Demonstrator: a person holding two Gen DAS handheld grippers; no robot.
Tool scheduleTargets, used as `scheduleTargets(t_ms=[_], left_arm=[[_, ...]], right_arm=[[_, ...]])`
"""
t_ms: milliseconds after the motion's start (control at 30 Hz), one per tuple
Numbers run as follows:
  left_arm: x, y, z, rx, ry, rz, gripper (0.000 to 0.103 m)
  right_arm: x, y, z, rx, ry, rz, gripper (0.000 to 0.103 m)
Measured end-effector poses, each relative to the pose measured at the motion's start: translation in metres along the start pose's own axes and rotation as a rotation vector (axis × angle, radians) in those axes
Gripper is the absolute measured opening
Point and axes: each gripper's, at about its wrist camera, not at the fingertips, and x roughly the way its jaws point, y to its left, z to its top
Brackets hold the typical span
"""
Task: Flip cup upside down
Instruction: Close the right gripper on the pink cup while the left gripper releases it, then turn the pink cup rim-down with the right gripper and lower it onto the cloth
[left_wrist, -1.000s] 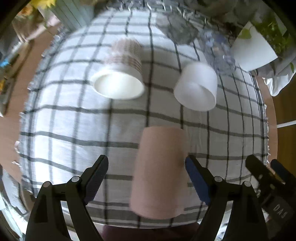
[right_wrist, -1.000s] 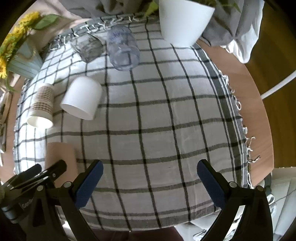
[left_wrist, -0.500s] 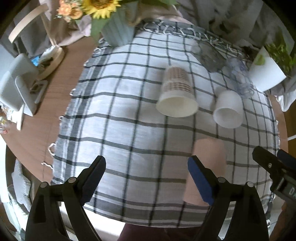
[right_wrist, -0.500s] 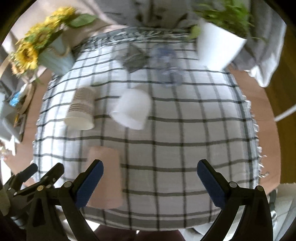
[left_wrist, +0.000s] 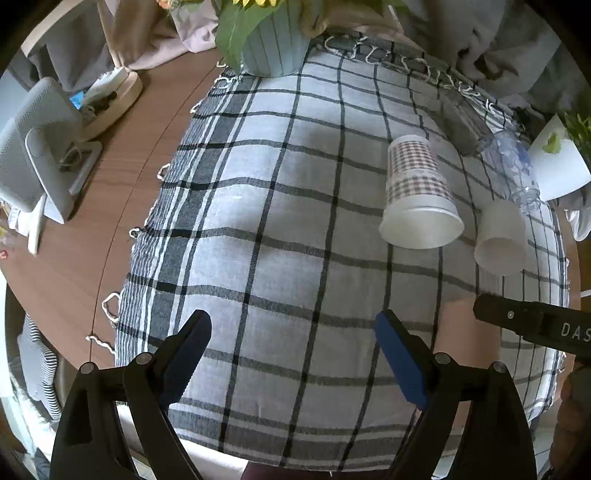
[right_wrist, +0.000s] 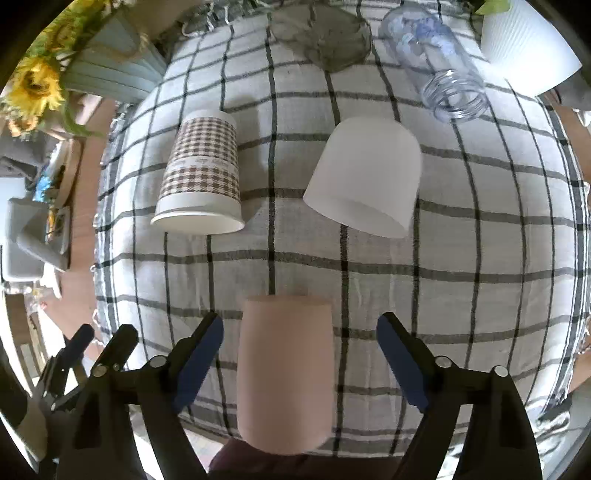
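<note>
A pink cup (right_wrist: 286, 373) stands upside down on the checked cloth, between the open fingers of my right gripper (right_wrist: 299, 354), which do not touch it. In the left wrist view the pink cup (left_wrist: 458, 328) shows partly behind the right finger. A houndstooth paper cup (right_wrist: 201, 177) and a white cup (right_wrist: 364, 177) stand upside down farther back. My left gripper (left_wrist: 293, 350) is open and empty over bare cloth to the left.
A clear bottle (right_wrist: 436, 62) and a glass (right_wrist: 332, 40) lie at the back. A white plant pot (right_wrist: 524, 44) stands at the back right, a sunflower vase (left_wrist: 273, 40) at the back left. The wooden table (left_wrist: 110, 184) holds a grey device (left_wrist: 33, 155).
My left gripper has swung left, away from the pink cup. My right gripper has moved left and now has the pink cup between its open fingers.
</note>
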Motion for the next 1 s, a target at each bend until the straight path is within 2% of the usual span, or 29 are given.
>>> scheduleTargets(t_ms=[333,567,767,1000], left_arm=[[0.014,0.012,0.007,0.014,0.021,-0.019,0.091],[0.018,0.015,0.011,0.035,0.027,-0.024,0.091],[0.014,0.011,0.011,0.070,0.019,-0.043,0.091],[0.004,0.010,0.010,0.095,-0.010,-0.056,0.091]], right_arm=[[0.035,0.009,0.015,0.049,0.100,-0.023,0.080],[0.049,0.011,0.015,0.066,0.126,-0.028,0.063],[0.037,0.013,0.005,0.059,0.064,-0.033,0.062],[-0.005,0.011,-0.019,0.069,-0.091,-0.051,0.062]])
